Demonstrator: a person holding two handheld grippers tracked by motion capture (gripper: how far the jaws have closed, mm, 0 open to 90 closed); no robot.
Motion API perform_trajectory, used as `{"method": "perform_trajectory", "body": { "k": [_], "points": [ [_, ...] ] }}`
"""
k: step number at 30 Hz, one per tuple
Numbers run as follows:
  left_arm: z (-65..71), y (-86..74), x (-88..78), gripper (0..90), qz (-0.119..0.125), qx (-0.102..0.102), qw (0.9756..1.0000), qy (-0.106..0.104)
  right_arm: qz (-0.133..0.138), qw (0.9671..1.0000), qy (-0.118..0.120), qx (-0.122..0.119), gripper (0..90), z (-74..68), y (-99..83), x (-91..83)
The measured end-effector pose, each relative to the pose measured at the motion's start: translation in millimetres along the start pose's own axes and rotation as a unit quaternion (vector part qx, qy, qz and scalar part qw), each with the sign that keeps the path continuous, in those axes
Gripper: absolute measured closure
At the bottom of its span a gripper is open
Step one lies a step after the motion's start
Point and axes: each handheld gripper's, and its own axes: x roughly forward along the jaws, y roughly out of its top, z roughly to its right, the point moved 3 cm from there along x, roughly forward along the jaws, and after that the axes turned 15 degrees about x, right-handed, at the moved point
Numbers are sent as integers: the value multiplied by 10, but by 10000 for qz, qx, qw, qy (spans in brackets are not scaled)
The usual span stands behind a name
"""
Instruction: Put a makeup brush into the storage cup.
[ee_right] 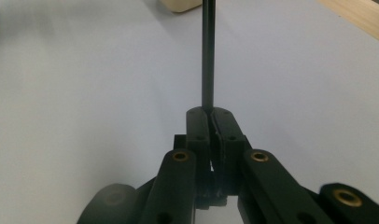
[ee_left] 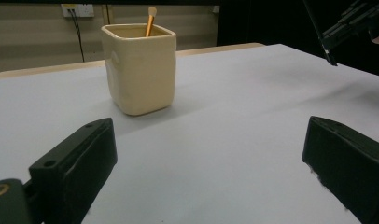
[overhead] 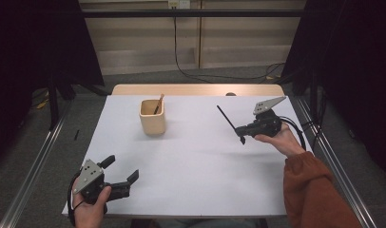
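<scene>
A cream square cup (overhead: 152, 117) stands on the white table (overhead: 191, 161), a wooden-handled stick (overhead: 159, 103) leaning inside it. In the left gripper view the cup (ee_left: 140, 67) and its stick (ee_left: 150, 22) sit ahead of my wide-apart jaws. My left gripper (overhead: 120, 169) rests open at the table's near left corner, nothing between its fingers. My right gripper (overhead: 242, 134) hovers at the right, shut on a thin black rod (overhead: 226, 117) that slants up and left toward the cup. In the right gripper view the rod (ee_right: 207, 51) rises straight out of my right gripper (ee_right: 210, 114).
A wooden strip (overhead: 196, 90) shows along the table's far edge. Black curtains hang at both sides, and a cable (overhead: 181, 71) runs across the floor beyond. Metal rails (overhead: 34, 166) flank the table. An orange sleeve (overhead: 314, 190) enters at the lower right.
</scene>
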Motion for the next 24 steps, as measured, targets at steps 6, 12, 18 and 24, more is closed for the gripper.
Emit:
{"method": "perform_trajectory", "body": {
  "k": [6,12,18,24],
  "points": [
    [-1,0,7,30,-10,33,10000,-17,388,9991,55,144,859,31,-33,-37],
    [-2,2,0,30,5,27,10000,-11,738,9969,91,248,859,24,-33,-94],
    [-2,7,-6,30,48,29,10000,-13,1123,9928,186,371,859,16,-20,-208],
    [2,12,-7,30,83,-15,10000,-7,1281,9905,293,393,859,-25,-8,-275]
  ]
}}
